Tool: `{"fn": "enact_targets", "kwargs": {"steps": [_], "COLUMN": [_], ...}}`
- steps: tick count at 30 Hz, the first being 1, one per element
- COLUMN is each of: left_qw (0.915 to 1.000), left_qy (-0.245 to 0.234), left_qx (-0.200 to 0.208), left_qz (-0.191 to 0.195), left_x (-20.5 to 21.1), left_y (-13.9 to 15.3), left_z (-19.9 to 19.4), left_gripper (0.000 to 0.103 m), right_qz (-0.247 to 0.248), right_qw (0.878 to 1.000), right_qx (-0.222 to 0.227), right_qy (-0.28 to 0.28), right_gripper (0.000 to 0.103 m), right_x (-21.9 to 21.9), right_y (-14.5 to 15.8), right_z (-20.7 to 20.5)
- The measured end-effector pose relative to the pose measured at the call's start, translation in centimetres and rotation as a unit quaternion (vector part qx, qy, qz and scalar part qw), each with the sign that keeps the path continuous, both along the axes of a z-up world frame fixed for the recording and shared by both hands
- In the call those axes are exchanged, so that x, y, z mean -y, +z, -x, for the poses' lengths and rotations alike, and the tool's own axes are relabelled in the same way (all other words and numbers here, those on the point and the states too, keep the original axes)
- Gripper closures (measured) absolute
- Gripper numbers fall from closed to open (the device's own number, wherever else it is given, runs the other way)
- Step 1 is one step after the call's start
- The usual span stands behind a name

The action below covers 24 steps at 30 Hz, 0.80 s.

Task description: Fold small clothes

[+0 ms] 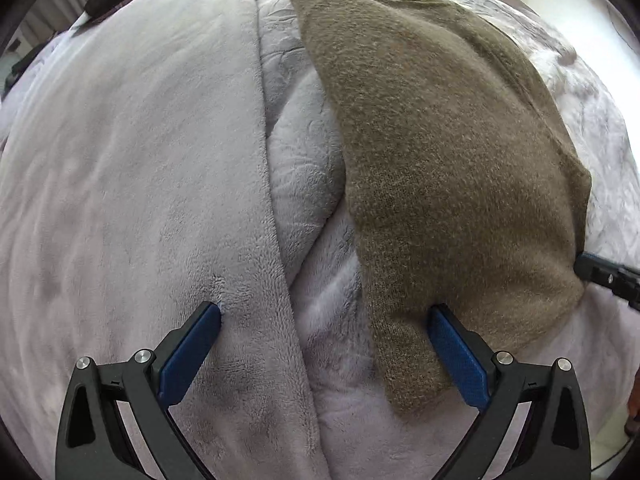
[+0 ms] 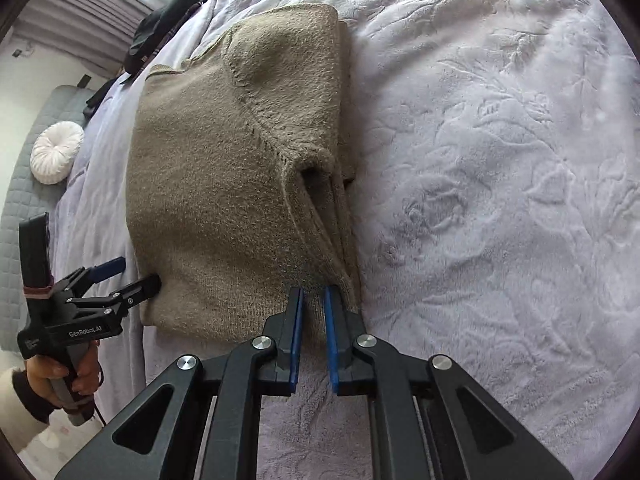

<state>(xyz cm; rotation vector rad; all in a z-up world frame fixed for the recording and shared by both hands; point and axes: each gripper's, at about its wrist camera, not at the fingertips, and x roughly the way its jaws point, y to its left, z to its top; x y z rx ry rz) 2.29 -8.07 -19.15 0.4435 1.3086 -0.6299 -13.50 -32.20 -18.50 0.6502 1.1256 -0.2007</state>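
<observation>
A folded olive-brown knit sweater (image 1: 440, 168) lies on a lilac plush blanket (image 1: 120, 160); it also shows in the right wrist view (image 2: 224, 184). My left gripper (image 1: 324, 316) is open, its right finger (image 1: 456, 356) resting on the sweater's near-left corner; it also shows in the right wrist view (image 2: 128, 276), open at the sweater's edge. My right gripper (image 2: 313, 300) has its jaws nearly closed around the sweater's near-right folded edge, with a narrow gap showing. Its tip (image 1: 608, 280) shows at the sweater's right edge in the left wrist view.
The embossed lilac blanket (image 2: 500, 160) covers the bed. Dark clothes (image 2: 168, 28) lie at the far edge. A white round cushion (image 2: 56, 152) sits on a grey quilted sofa (image 2: 20, 208) to the left. A person's hand (image 2: 60, 376) holds the left gripper.
</observation>
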Motion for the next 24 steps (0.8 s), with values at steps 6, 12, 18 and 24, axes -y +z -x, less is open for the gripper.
{"fn": "enact_targets", "kwargs": {"steps": [6, 12, 18, 24], "left_qw": [0.9978, 0.9927, 0.9945, 0.9944], "left_qy": [0.055, 0.091, 0.087, 0.09], "left_qx": [0.013, 0.033, 0.034, 0.028], "left_qz": [0.035, 0.072, 0.047, 0.047], "left_x": [-1.0, 1.0, 3.0, 2.5], "left_y": [3.5, 5.7, 3.3, 2.8], "left_z": [-1.8, -6.6, -7.9, -8.6], "left_gripper": [0.0, 0.021, 0.021, 0.021], "right_qz": [-0.006, 0.021, 0.045, 0.026], "right_qw": [1.0, 0.998, 0.999, 1.0], "right_qx": [0.007, 0.059, 0.015, 0.007], "right_qy": [-0.022, -0.025, 0.0, 0.002], "right_gripper": [0.093, 0.093, 0.093, 0.096], "right_x": [0.2, 0.8, 1.0, 1.8], "right_y": [2.2, 5.7, 3.5, 1.9], "right_z": [-0.2, -3.2, -6.8, -6.9]}}
